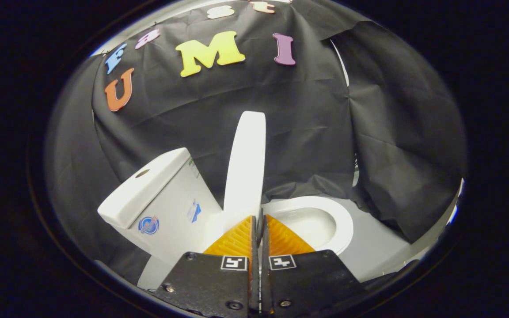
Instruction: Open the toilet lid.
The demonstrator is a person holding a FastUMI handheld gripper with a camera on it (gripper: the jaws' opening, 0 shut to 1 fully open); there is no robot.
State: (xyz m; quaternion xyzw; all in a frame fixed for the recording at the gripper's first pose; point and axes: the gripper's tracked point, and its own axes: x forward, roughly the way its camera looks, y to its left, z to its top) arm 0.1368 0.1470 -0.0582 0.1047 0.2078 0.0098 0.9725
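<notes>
Now | glossy white plastic toilet lid (246, 163) upright at frame centre, edge pinched between gripper (259, 221) fingers | risk: early release, lid falls onto white bowl (325, 221).

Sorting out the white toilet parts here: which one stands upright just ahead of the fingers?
The lid: raised on edge just beyond the shut gripper. The tank sits beside it; the bowl lies open below.

No readable text on the stickers

Two stickers on the tank (166, 207) are too small to read; square coded markers sit on the closed gripper (258, 221), bearing no words.
</notes>
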